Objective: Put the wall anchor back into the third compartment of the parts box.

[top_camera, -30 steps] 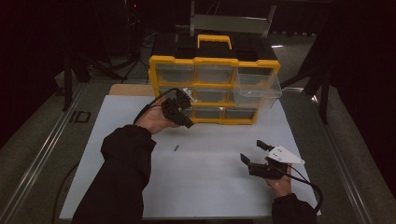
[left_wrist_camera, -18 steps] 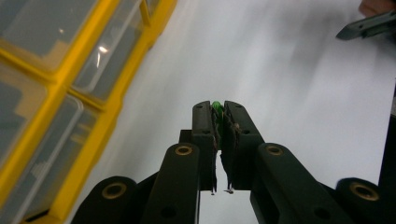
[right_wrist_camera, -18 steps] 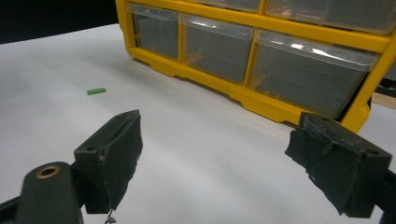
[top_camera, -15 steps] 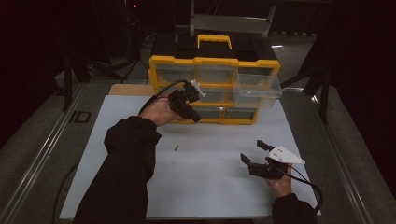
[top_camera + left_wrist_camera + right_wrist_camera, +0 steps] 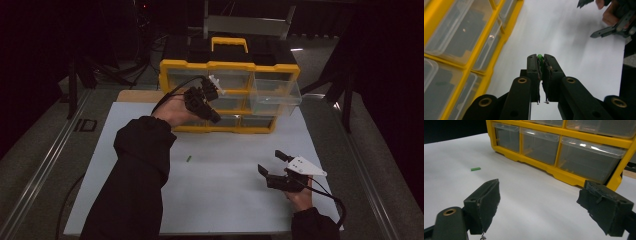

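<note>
Big white table mat (image 5: 225, 200) under everything. Yellow drawer box (image 5: 230, 65) at the far edge, with one clear drawer (image 5: 276, 95) pulled out on its right side. Left gripper (image 5: 215, 90) up in front of the box, squeezed tight on a tiny green piece (image 5: 540, 56). Right gripper (image 5: 270, 162) low over the mat, spread wide, holding nothing. Another small green piece (image 5: 189, 159) flat on the mat between the two.

High view: above the near side, looking forward and down — distant, whole mat (image 5: 225, 200) and organizer (image 5: 230, 95).
Left gripper view: close, along jaws, down over the mat.
Right gripper view: low, level.
Shared: organizer, mat.
</note>
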`<state>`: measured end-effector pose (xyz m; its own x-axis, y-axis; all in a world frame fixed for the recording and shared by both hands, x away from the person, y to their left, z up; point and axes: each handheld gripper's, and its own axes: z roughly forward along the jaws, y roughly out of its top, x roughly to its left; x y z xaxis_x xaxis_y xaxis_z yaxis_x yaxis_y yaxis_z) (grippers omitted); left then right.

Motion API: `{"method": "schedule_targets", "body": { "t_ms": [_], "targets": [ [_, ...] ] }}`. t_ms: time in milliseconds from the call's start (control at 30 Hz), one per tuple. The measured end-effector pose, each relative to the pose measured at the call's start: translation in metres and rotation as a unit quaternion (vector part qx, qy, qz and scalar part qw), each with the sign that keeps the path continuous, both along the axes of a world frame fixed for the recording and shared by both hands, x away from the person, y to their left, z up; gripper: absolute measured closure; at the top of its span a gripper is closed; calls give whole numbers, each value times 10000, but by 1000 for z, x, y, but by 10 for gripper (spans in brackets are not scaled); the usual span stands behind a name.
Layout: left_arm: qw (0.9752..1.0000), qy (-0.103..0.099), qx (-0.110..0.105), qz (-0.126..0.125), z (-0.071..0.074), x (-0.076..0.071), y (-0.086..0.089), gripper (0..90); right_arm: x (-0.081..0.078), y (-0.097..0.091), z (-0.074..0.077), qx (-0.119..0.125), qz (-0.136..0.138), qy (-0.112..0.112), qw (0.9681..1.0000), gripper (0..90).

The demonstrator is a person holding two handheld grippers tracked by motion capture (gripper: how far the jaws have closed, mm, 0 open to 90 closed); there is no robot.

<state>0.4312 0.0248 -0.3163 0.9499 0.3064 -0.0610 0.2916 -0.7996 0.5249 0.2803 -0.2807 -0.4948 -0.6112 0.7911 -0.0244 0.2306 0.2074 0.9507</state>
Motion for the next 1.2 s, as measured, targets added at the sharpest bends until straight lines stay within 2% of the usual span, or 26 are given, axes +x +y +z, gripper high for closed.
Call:
{"method": "schedule_targets", "body": {
  "t_ms": [300, 467, 600, 1200],
  "targets": [
    [10000, -60, -54, -17, 13, 2, -5, 848, 0, 0, 0, 5, -2, -10, 10000, 153],
    [10000, -86, 0, -39, 19, 3, -8, 848, 0, -1, 0, 6, 0, -18, 10000, 153],
    [9999, -132, -72, -28, 23, 4, -10, 848, 0, -1, 0, 8, 1, -15, 10000, 153],
    [9994, -295, -147, -95, 46, 5, -20, 848, 0, -1, 0, 14, 7, -14, 10000, 153]
  ]
}}
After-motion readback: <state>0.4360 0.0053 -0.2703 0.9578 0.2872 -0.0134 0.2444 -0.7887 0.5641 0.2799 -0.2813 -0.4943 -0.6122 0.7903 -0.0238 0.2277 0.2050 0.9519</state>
